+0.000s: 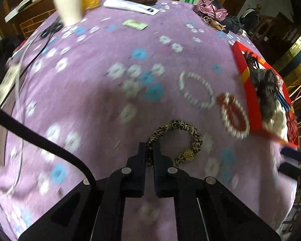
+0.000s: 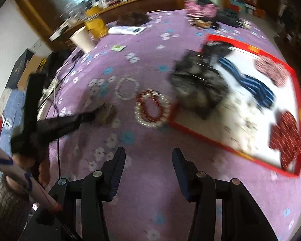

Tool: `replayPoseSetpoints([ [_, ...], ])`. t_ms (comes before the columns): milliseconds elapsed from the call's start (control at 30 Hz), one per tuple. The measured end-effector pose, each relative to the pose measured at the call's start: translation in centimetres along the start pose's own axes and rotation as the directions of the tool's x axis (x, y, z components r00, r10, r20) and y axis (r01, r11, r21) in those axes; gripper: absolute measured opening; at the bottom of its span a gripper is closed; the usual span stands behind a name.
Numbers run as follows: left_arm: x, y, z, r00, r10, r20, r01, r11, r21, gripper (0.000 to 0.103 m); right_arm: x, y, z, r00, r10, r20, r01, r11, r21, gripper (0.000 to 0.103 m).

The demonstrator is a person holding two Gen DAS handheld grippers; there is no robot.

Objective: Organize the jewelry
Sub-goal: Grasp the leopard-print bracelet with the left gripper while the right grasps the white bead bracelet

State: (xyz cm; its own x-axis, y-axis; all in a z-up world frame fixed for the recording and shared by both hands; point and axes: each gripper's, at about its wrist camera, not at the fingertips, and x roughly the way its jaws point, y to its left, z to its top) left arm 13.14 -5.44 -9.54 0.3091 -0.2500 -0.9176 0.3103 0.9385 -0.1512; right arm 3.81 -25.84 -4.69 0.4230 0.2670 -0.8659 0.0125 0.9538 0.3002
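My left gripper (image 1: 149, 152) is shut on the leopard-print scrunchie bracelet (image 1: 192, 132) with a gold bead, pinching its left side just above the purple cloth. In the right wrist view that gripper (image 2: 94, 115) holds the blurred scrunchie (image 2: 106, 113). A white pearl bracelet (image 1: 196, 90) (image 2: 127, 89) lies further out. A red bead bracelet inside a white one (image 1: 235, 116) (image 2: 152, 108) lies by the red box (image 1: 250, 100) (image 2: 250, 40). My right gripper (image 2: 148, 156) is open and empty, short of the box.
The red box holds dark fabric (image 2: 198, 84), a blue striped band (image 2: 250, 84) and red patterned pieces (image 2: 287, 136). A paper cup (image 1: 69, 4), a white remote (image 1: 130, 6), a pink bag (image 1: 210, 8) and cables (image 1: 20, 74) lie on the flowered purple cloth (image 1: 90, 60).
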Motion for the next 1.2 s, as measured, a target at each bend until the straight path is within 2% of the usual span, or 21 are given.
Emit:
replayPoseSetpoints([
  [133, -1.0, 2.1, -1.5, 0.998, -0.063, 0.009, 0.064, 0.996, -0.063, 0.006, 2.7, 2.4, 2.3, 1.0, 0.018, -0.016, -0.02, 0.997, -0.072, 0.052],
  [300, -1.1, 2.9, -1.7, 0.996, -0.079, 0.03, 0.081, 0.992, -0.096, 0.007, 6.9, 5.1, 5.7, 0.998, 0.03, -0.051, -0.037, 0.987, -0.154, 0.051],
  [433, -1.3, 3.3, -2.0, 0.993, -0.111, 0.051, 0.116, 0.987, -0.115, 0.014, 10.3, 6.6, 7.8, 0.996, 0.002, -0.092, -0.02, 0.98, -0.2, 0.037],
  [600, -1.3, 3.3, -2.0, 0.985, -0.157, 0.071, 0.165, 0.979, -0.122, 0.027, 11.9, 6.8, 8.7, 0.994, -0.044, -0.098, 0.021, 0.975, -0.223, 0.034],
  [700, -1.3, 2.9, -2.0, 0.985, -0.149, 0.087, 0.158, 0.98, -0.12, 0.03, 12.3, 6.8, 8.9, 0.993, -0.078, -0.087, 0.056, 0.972, -0.23, 0.016],
  [767, -1.2, 2.4, -2.0, 0.988, -0.122, 0.099, 0.133, 0.985, -0.109, 0.03, 12.4, 7.3, 8.8, 0.991, -0.114, -0.075, 0.09, 0.958, -0.273, 0.01],
  [800, -1.2, 2.3, -2.0, 0.99, -0.097, 0.1, 0.107, 0.989, -0.104, 0.021, 12.4, 7.5, 8.7, 0.99, -0.125, -0.071, 0.1, 0.952, -0.29, 0.007],
  [833, -1.1, 2.1, -1.9, 0.992, -0.079, 0.096, 0.089, 0.991, -0.098, 0.005, 12.5, 7.6, 8.7, 0.989, -0.132, -0.067, 0.106, 0.948, -0.299, 0.006],
  [967, -1.1, 3.2, -1.6, 0.987, -0.143, 0.067, 0.152, 0.977, -0.148, 0.005, 11.9, 6.9, 9.1, 0.993, -0.08, -0.091, 0.057, 0.97, -0.238, 0.005],
  [1200, -4.6, 4.1, -1.2, 0.97, -0.205, 0.131, 0.225, 0.96, -0.166, 0.005, 6.5, 6.3, 9.2, 0.999, 0.033, -0.022, -0.036, 0.986, -0.161, 0.005],
])
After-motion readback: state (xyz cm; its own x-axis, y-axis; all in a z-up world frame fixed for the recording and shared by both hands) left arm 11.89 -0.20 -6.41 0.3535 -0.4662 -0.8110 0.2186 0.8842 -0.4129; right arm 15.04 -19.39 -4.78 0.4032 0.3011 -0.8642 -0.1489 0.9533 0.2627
